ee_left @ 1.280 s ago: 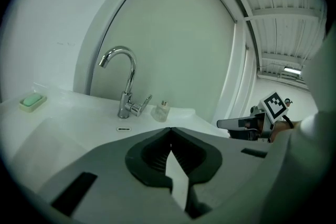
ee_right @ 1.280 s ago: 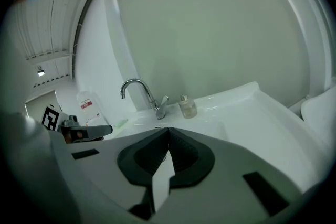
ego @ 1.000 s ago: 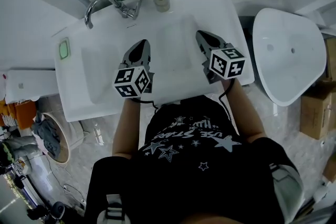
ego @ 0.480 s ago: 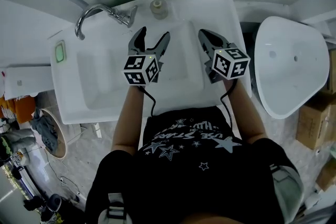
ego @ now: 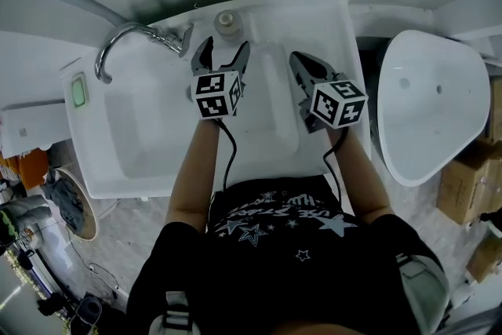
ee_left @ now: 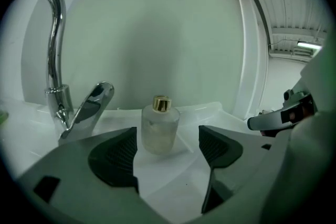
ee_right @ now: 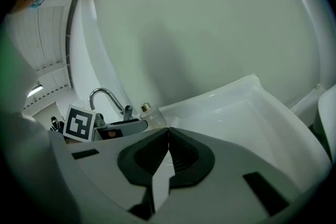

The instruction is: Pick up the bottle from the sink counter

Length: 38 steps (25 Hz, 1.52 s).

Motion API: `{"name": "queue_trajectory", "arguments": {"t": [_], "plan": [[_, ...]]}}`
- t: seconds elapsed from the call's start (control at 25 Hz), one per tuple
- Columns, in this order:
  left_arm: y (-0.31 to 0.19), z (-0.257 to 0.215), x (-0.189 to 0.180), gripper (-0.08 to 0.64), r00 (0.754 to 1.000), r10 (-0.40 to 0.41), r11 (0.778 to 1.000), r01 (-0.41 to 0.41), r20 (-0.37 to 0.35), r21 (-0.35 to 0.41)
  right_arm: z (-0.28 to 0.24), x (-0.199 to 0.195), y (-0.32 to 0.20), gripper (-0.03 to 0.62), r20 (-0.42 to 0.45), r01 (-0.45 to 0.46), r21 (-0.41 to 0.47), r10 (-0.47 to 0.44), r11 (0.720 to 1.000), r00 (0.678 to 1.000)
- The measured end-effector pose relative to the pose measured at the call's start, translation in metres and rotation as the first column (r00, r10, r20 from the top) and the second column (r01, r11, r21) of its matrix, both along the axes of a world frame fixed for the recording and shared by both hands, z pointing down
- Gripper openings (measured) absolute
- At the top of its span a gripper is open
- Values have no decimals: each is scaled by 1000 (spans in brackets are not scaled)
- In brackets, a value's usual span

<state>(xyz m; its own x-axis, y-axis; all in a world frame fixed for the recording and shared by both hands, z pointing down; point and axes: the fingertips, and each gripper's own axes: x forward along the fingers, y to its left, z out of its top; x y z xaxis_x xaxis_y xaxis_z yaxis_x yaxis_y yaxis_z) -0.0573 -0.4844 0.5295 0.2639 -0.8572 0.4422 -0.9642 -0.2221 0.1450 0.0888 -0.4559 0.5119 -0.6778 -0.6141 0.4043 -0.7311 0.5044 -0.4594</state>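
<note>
A small frosted bottle (ego: 227,20) with a gold cap stands upright on the back ledge of the white sink counter (ego: 329,20), right of the tap. In the left gripper view the bottle (ee_left: 159,129) stands just beyond the fingertips, in line with the gap. My left gripper (ego: 225,49) (ee_left: 168,132) is open; its jaws have just been opening, and nothing sits between the pads. My right gripper (ego: 297,60) (ee_right: 168,132) hovers over the basin's right part with its jaws shut and empty. The right gripper view shows the bottle (ee_right: 149,113) far off to the left.
A chrome tap (ego: 125,39) (ee_left: 52,60) curves over the basin (ego: 157,121) left of the bottle. A green-topped item (ego: 78,90) lies on the counter's left rim. A separate white fixture (ego: 435,106) and cardboard boxes (ego: 471,169) stand to the right.
The left gripper went from shut to wide open and moved forward to the bottle at the back ledge. The right gripper moved forward a little, still shut.
</note>
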Motion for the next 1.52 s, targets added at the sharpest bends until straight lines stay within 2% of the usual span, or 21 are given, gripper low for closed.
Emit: {"name": "queue_trajectory", "arguments": {"t": [0.24, 0.48, 0.84, 1.04, 1.52], "plan": [[-22, 16, -3, 351, 998, -49, 999, 49, 29, -10, 16, 2, -12, 6, 5, -2, -33, 2, 999, 1000], [-43, 24, 0, 351, 996, -48, 999, 49, 69, -12, 29, 2, -21, 6, 41, -14, -76, 18, 997, 999], [-57, 26, 1, 351, 994, -69, 997, 66, 81, 34, 38, 12, -31, 6, 38, -36, -95, 40, 995, 998], [-62, 28, -1, 351, 990, -74, 997, 68, 120, 47, 41, 12, -33, 6, 39, -36, -98, 40, 995, 998], [-61, 29, -1, 341, 990, -34, 999, 35, 135, -11, 35, 9, -25, 6, 40, -28, -93, 32, 995, 999]]}}
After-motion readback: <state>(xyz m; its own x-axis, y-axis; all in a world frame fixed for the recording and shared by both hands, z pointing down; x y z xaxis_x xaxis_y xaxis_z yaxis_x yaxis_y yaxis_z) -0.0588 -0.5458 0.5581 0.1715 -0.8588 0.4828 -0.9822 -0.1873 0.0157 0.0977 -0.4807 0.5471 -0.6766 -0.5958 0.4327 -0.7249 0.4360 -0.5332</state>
